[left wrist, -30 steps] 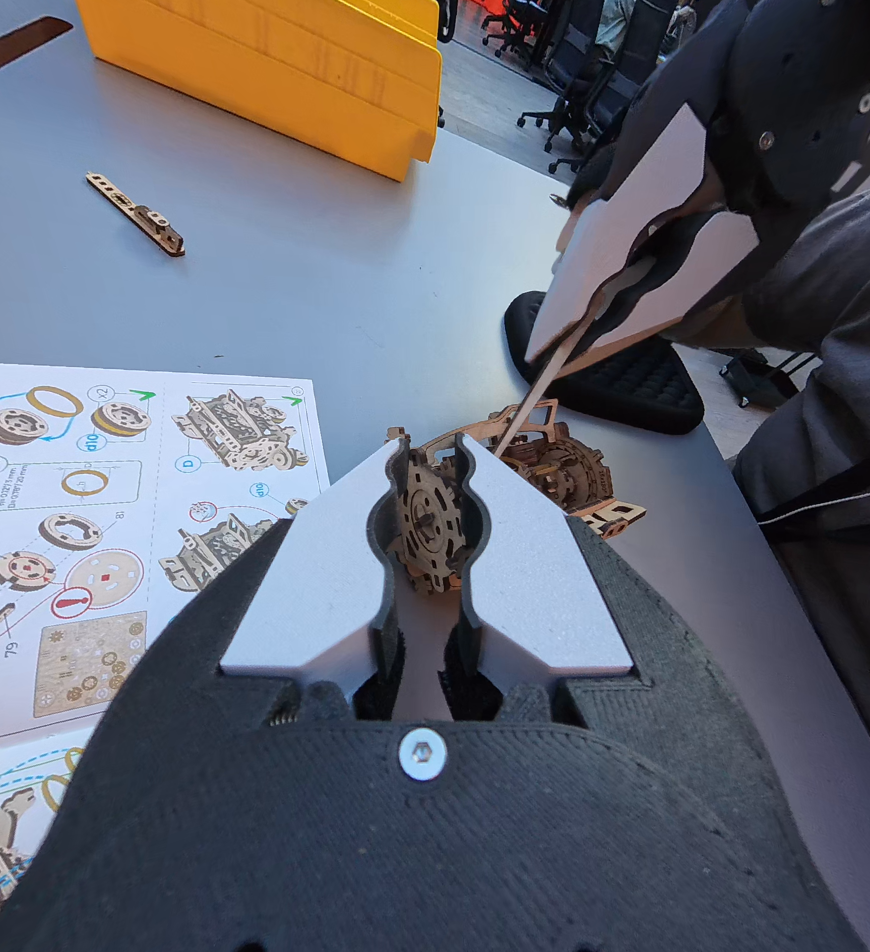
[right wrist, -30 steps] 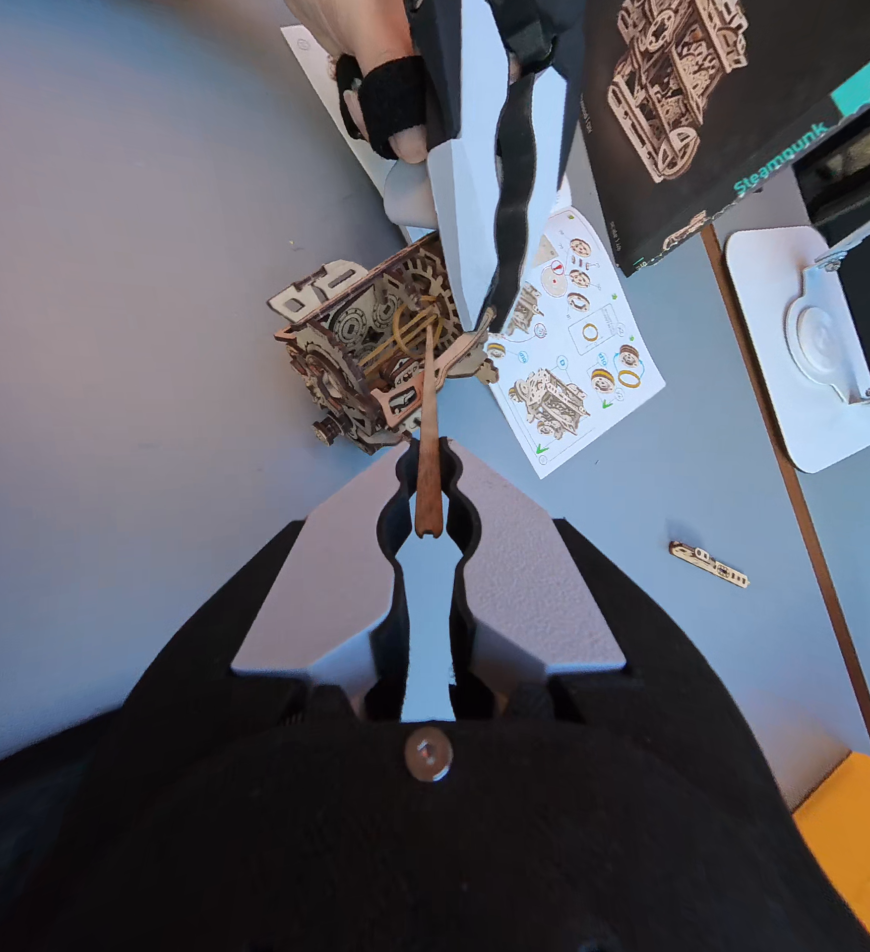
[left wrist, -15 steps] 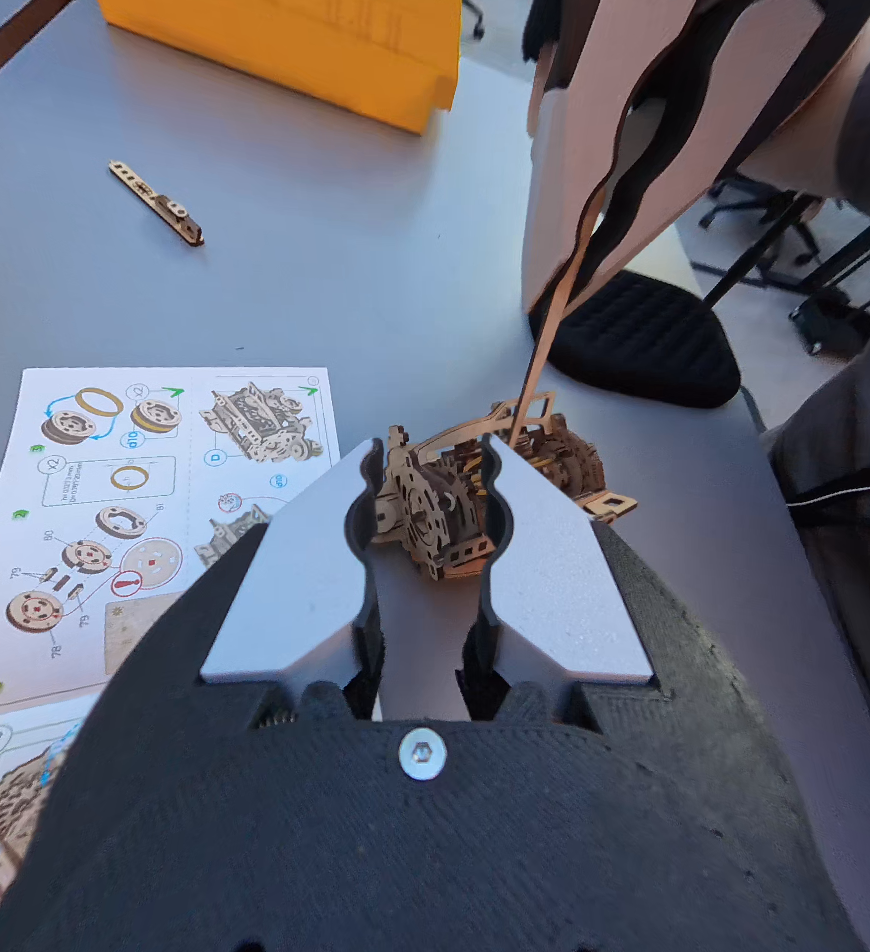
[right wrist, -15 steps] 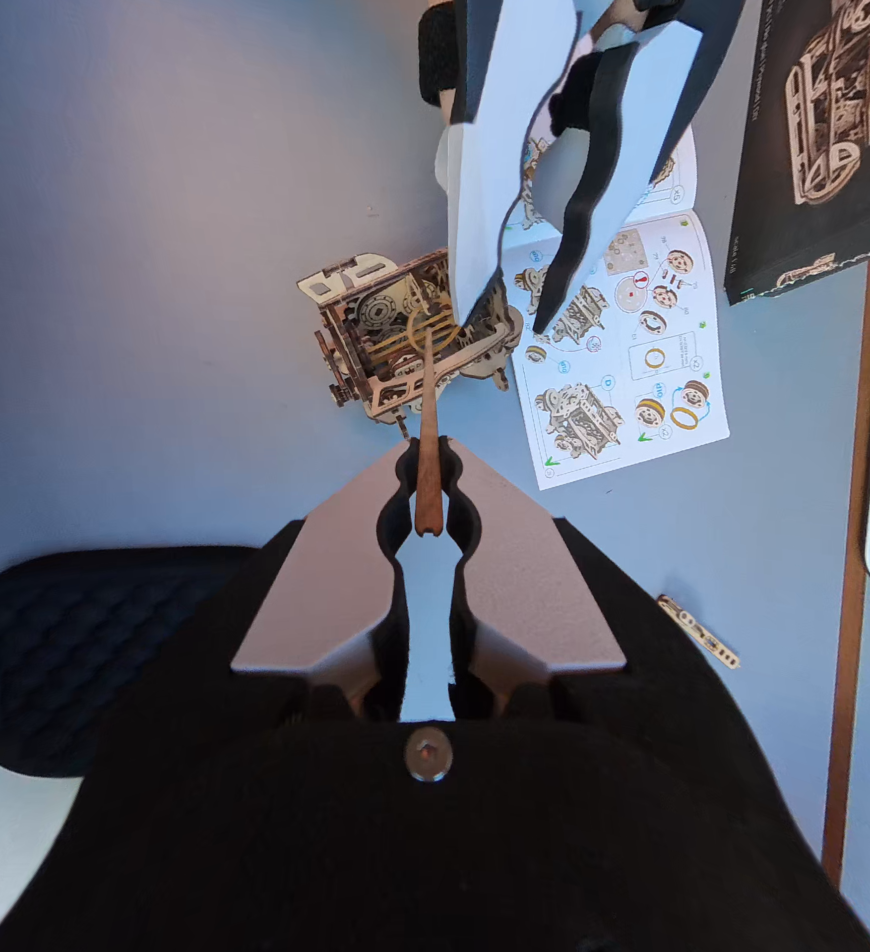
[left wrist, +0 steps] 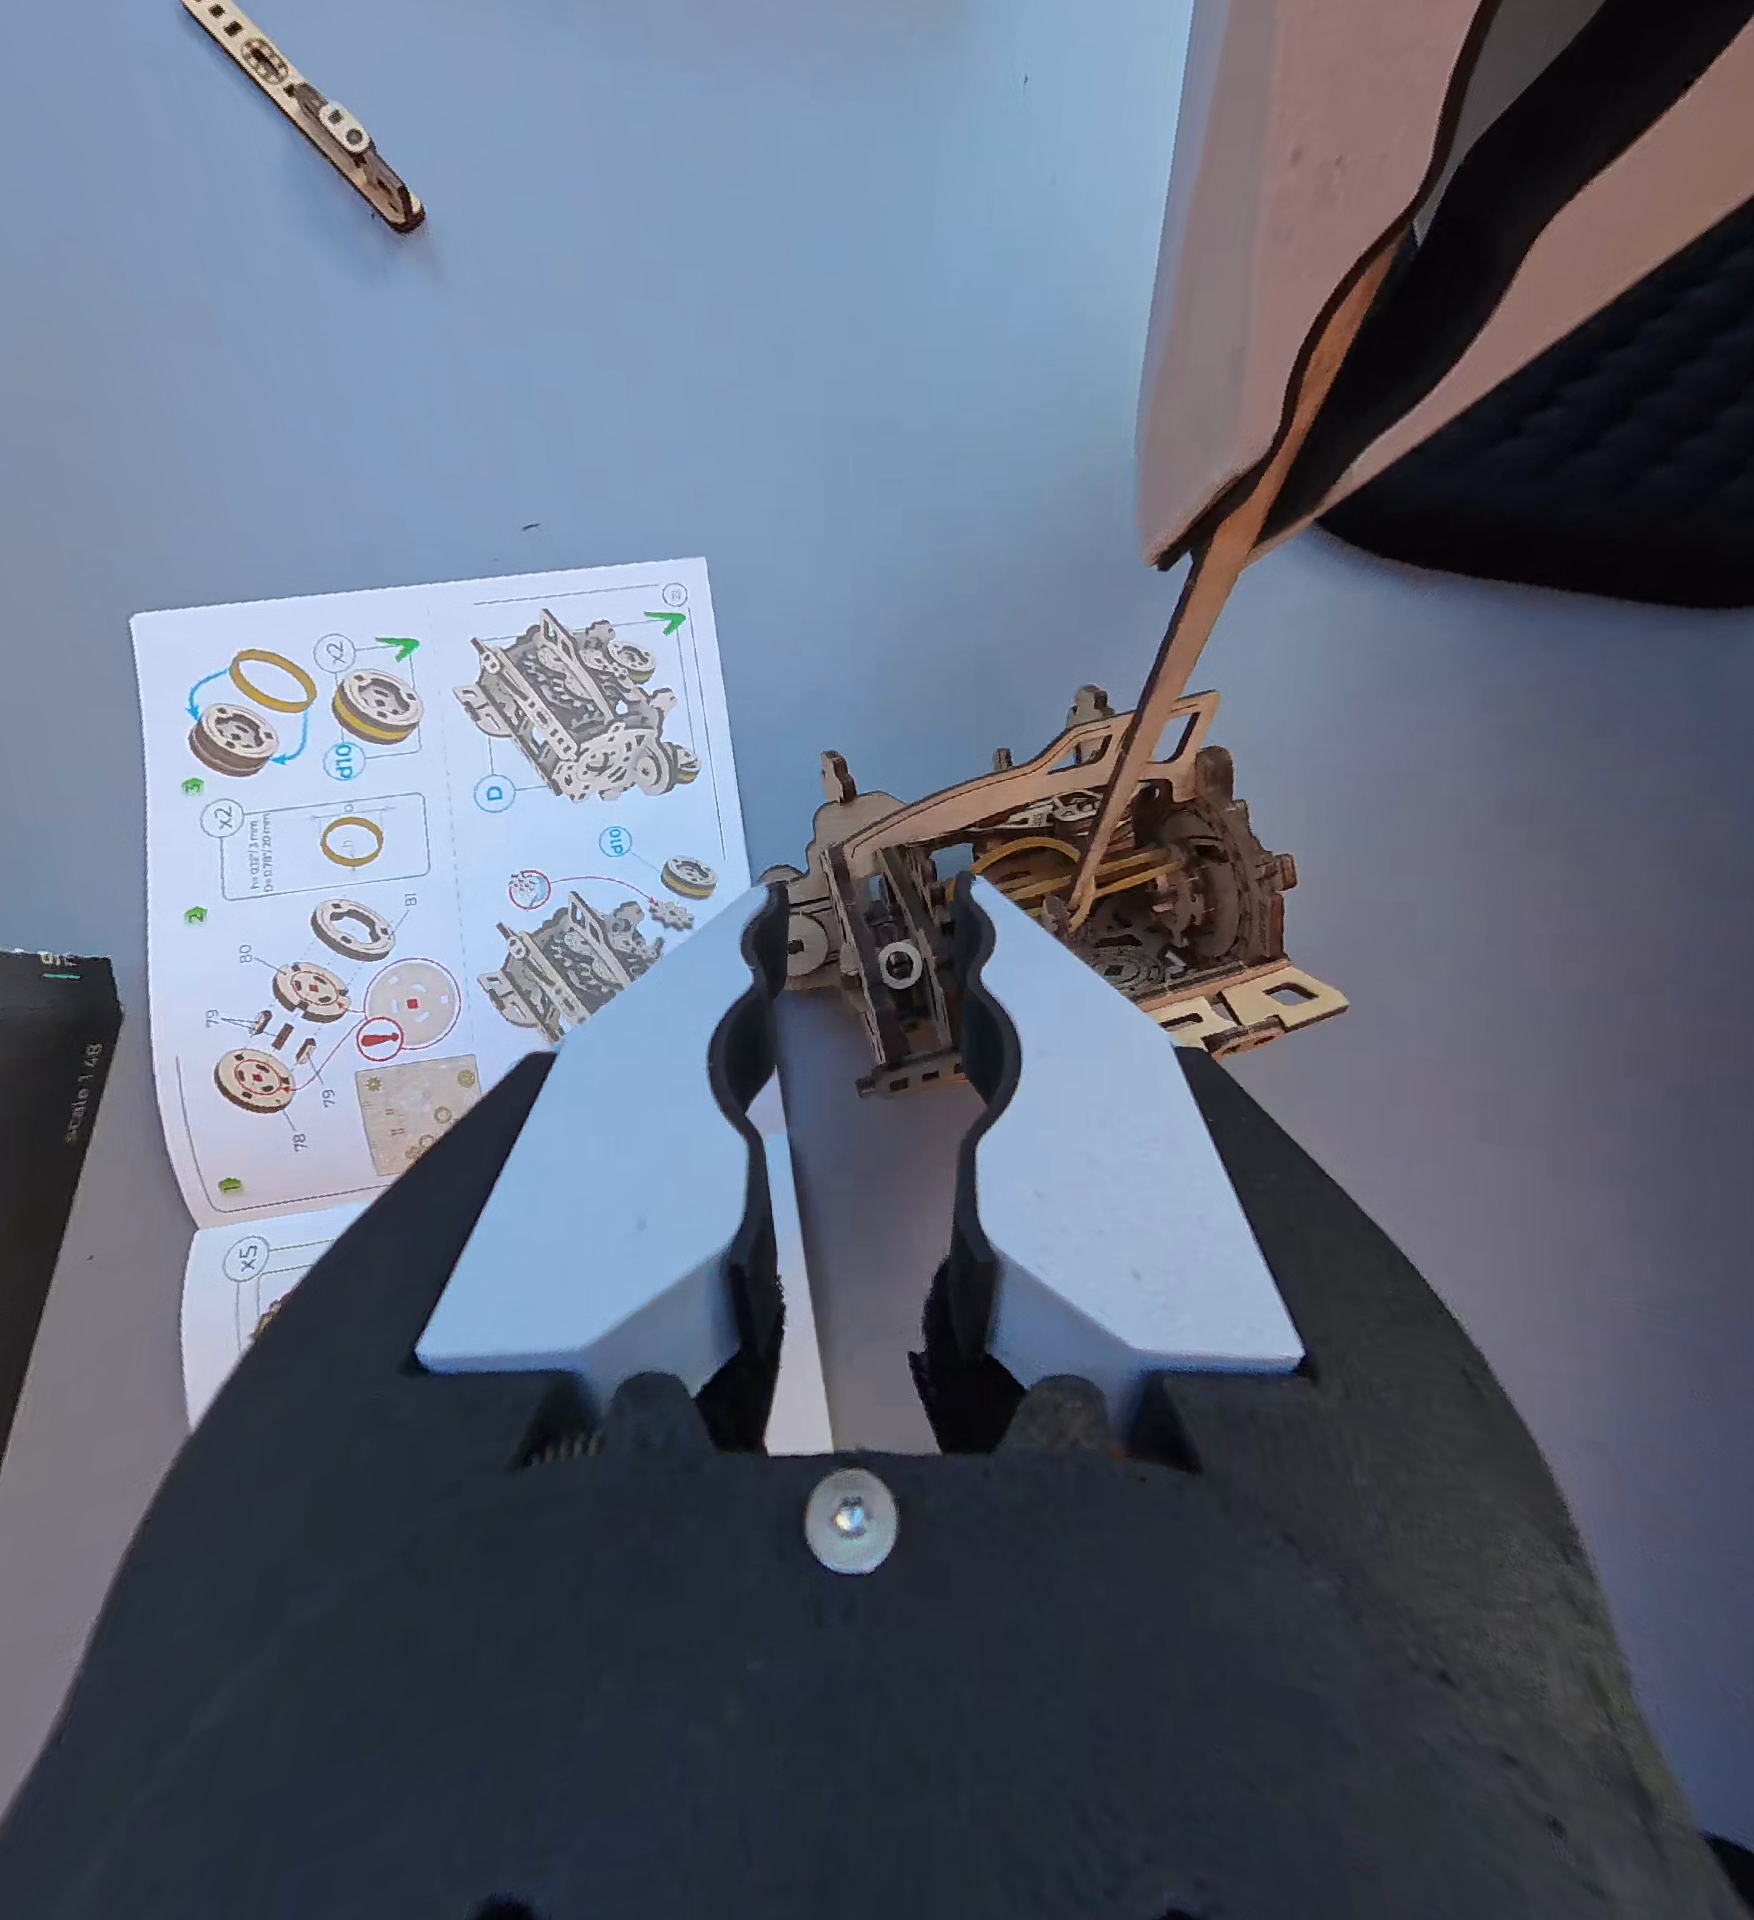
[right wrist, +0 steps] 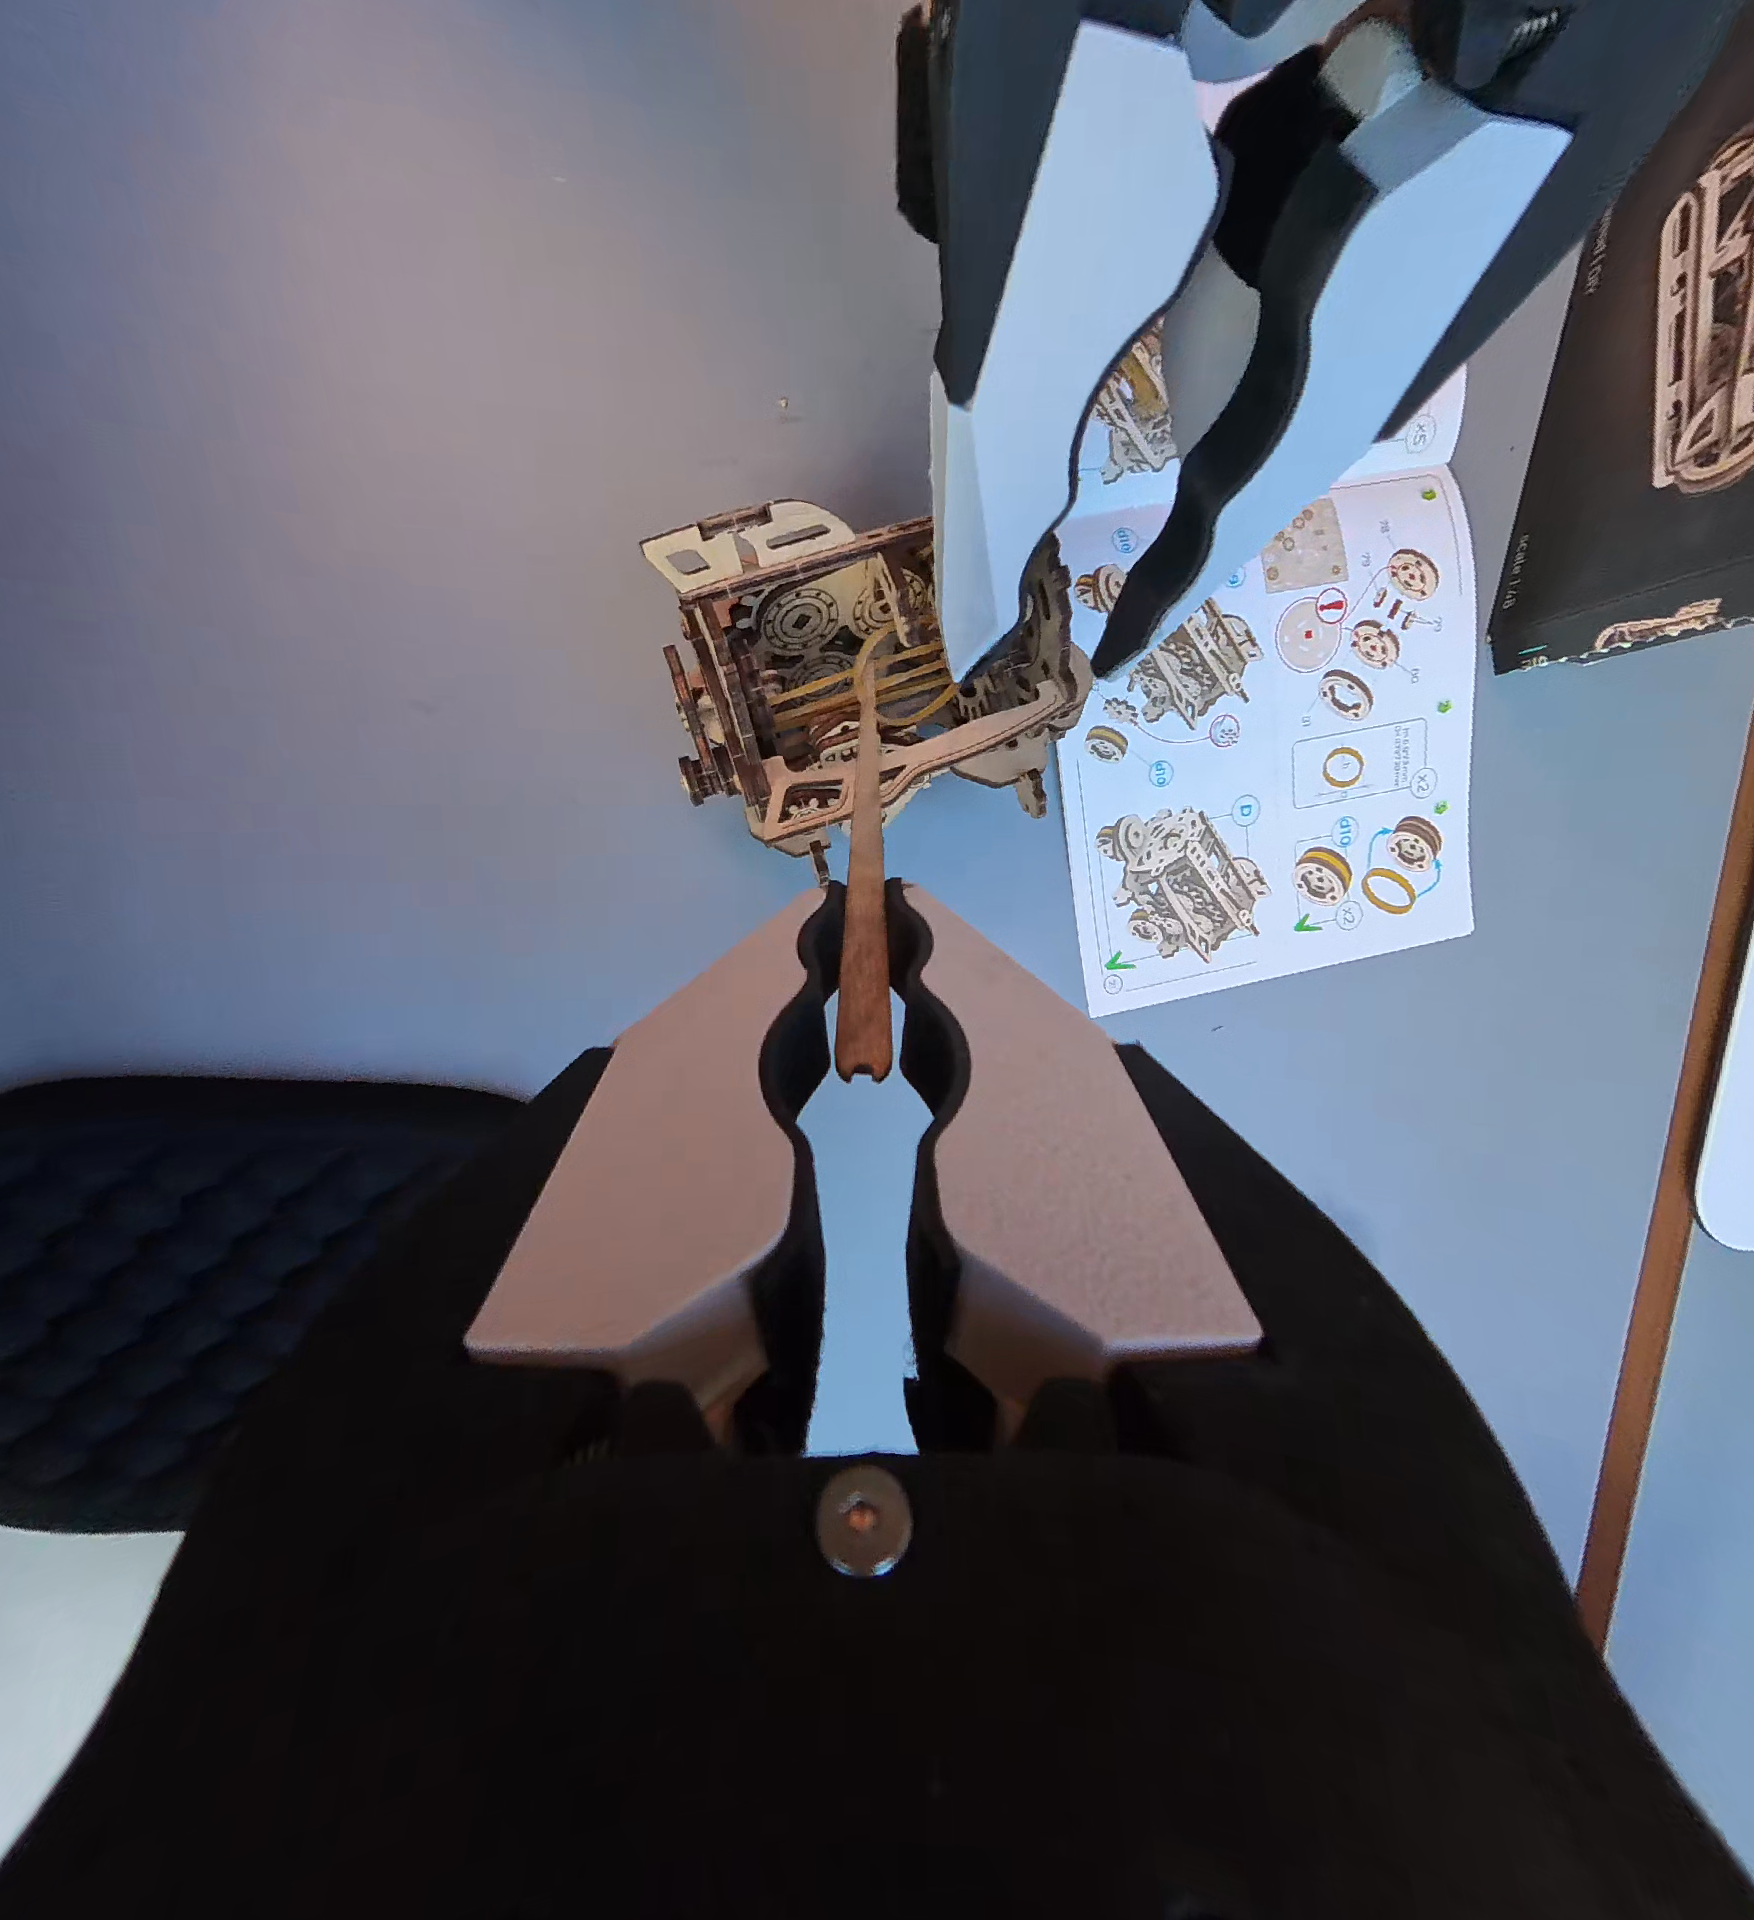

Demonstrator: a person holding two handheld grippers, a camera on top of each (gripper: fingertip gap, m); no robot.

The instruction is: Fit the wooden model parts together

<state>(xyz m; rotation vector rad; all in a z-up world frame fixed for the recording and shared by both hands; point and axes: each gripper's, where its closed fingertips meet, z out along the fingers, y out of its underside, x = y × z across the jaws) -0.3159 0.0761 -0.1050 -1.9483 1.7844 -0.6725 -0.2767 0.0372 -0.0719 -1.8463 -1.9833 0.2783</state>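
We work over a grey bench [left wrist: 852,364]. A black box [right wrist: 1704,343] lies at its edge, and beside that an open instruction sheet [left wrist: 437,883]. A black cushioned pad [right wrist: 125,1299] sits at the opposite side.

The wooden model [left wrist: 1060,894], a partly built frame of gears strung with yellow rubber bands, stands on the bench just beside the sheet.

Our left gripper [left wrist: 868,925] hangs over one end of the model with its fingers spread; from the right wrist view one fingertip lies against the model's end and the other is off it, so nothing is clamped.

Our right gripper [right wrist: 865,914] pinches a thin wooden stick [right wrist: 862,935] between its fingers, and the stick's tip reaches in among the rubber bands.

A small loose wooden strip [left wrist: 301,114] lies well apart on the bench.
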